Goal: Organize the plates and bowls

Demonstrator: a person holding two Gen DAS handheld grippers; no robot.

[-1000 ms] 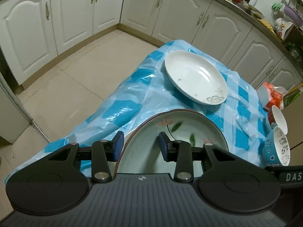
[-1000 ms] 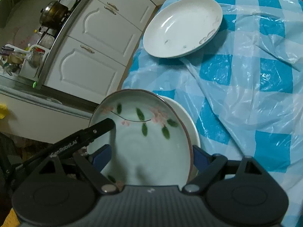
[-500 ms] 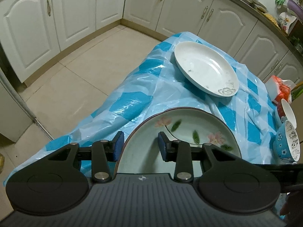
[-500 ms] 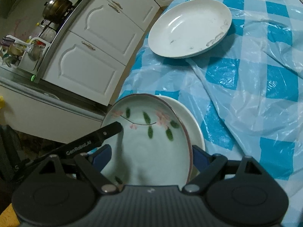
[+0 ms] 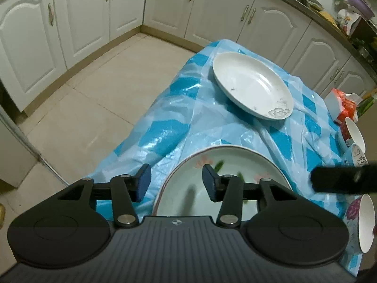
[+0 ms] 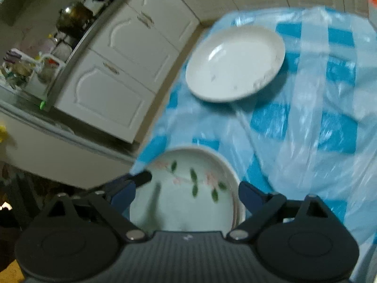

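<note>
The pale green flower-painted ceramic plate rests stacked on a white plate at the blue-checked plastic tablecloth's six o'clock edge. The left gripper and right gripper straddle its rim, jaws opening, pads clear, apparently letting go. A plain white round plate waits at twelve o'clock.

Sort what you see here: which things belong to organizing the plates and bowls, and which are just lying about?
Part of the job:
floral plate
plain plate beneath it
large white plate
patterned bowls
left gripper, right gripper, both opening

Lying about:
orange packet
pot on the counter
</note>
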